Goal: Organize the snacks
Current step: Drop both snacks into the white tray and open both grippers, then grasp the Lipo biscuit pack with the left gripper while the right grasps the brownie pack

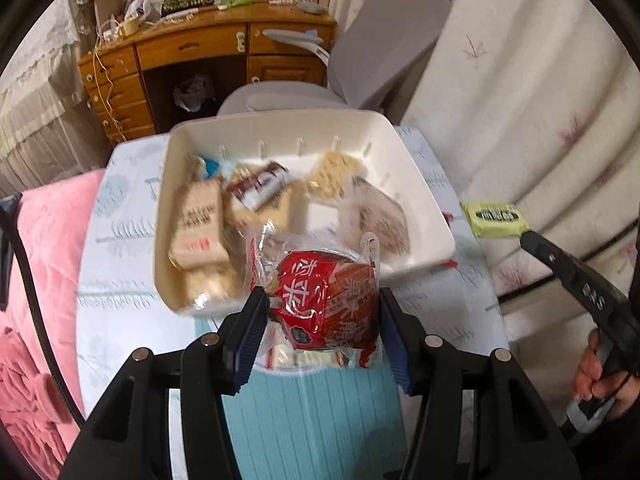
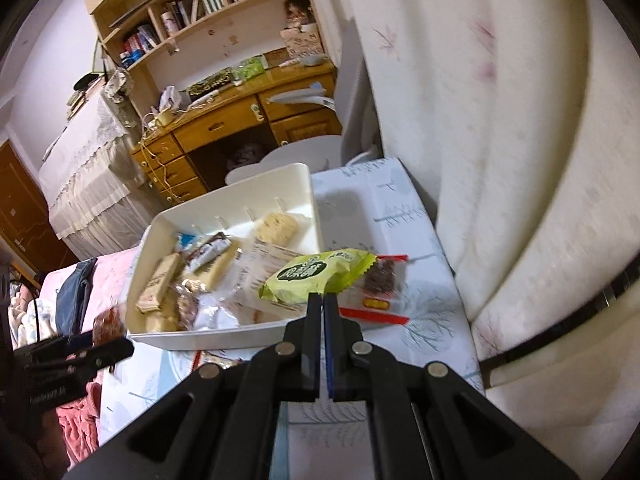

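Observation:
My left gripper [image 1: 322, 302] is shut on a red snack packet [image 1: 326, 300], held above the near rim of a white bin [image 1: 424, 196]. My right gripper [image 2: 323, 298] is shut on the edge of a green snack packet [image 2: 316, 276], lifted beside the bin [image 2: 312, 184]; the same green packet [image 1: 494, 218] shows at the right of the left wrist view. The bin holds several wrapped snacks, among them beige bars [image 1: 198, 228] and a pale noodle-like block [image 2: 278, 226]. A clear packet with red ends [image 2: 380, 286] lies on the table right of the bin.
The bin stands on a small table with a pale patterned cloth [image 1: 120, 240]. A pink bedspread [image 1: 48, 232] lies to the left, a cream quilted cover [image 2: 500, 140] to the right. A grey chair [image 1: 380, 52] and wooden desk [image 1: 192, 52] stand behind.

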### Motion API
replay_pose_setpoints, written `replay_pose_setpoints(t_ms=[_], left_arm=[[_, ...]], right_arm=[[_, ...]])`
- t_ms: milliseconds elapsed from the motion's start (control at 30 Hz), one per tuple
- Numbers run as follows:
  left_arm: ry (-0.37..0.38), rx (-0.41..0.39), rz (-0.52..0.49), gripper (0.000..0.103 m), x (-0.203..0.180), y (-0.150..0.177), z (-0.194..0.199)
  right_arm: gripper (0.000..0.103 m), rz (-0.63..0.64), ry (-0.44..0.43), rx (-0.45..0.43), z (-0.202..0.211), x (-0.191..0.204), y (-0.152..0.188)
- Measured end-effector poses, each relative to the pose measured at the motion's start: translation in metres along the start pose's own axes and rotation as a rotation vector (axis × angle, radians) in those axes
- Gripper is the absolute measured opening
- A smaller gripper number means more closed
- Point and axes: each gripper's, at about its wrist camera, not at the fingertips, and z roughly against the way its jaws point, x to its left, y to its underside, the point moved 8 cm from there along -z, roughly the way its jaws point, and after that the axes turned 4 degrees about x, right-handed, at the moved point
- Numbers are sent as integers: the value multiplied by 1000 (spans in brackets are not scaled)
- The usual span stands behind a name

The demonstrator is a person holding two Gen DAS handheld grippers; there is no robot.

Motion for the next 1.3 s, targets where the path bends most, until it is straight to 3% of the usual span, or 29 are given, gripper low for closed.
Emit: replay_pose_setpoints(t_ms=[367, 533, 633, 1200, 1300], left_arm=[[-30, -67, 12, 54, 24, -48, -8], [-31, -61, 34, 67, 26, -54, -14], [-25, -52, 36, 77, 25, -51, -15], [-13, 60, 103, 85, 16, -4, -24], [-10, 86, 126, 85, 13, 8, -27]], right_arm=[[1, 66, -37, -17, -11, 41, -18], [1, 95, -45, -24, -17, 53, -25], [1, 88, -50, 6, -24, 53, -23], [2, 53, -19, 88, -30, 26, -8], [8, 46, -8, 106, -31, 18, -5]])
